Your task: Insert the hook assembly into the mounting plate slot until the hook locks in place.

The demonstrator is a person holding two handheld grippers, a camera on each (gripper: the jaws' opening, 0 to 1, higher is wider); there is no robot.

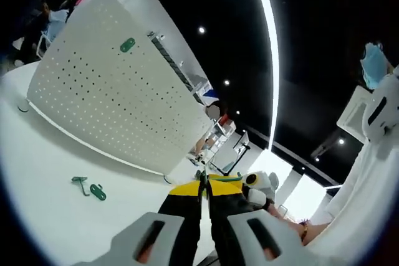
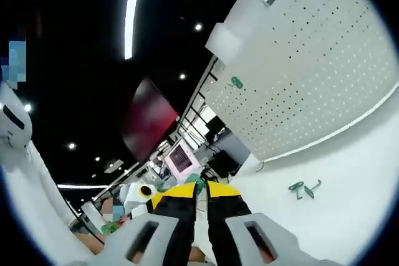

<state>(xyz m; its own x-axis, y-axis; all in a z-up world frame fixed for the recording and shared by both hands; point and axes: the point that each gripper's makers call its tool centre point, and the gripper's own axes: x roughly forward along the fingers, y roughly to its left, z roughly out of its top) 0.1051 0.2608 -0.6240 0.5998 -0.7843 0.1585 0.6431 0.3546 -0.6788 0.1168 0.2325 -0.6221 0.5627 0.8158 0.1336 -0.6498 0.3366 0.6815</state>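
Left gripper view: the left gripper (image 1: 204,194) rises from the bottom of the frame, its two yellow-and-black fingers (image 1: 185,194) drawn close together with only a narrow gap between them; a small green piece sits at their tips, but whether it is clamped there cannot be told. On the white desk (image 1: 43,172) lies a green hook assembly (image 1: 89,187), made of a bent hook and an oval tab, lying flat out on the open surface, well apart from the fingers and near the foot of a white perforated mounting plate (image 1: 112,98). The plate stands upright along the far edge of the desk, and a second green oval piece (image 1: 127,45) is fixed high on its face. A person's hand and white sleeve (image 1: 368,185) appear at the right of this view. Right gripper view: the right gripper (image 2: 201,192) likewise shows its fingers (image 2: 221,194) nearly closed, with a small green piece at the tips; a firm hold cannot be confirmed. The same mounting plate (image 2: 312,66) fills the upper right, bearing the green piece (image 2: 236,82) near its upper corner, and the hook assembly (image 2: 303,188) lies on the desk (image 2: 361,172) just in front of the plate's lower edge. A white sleeve (image 2: 25,172) occupies the left side.
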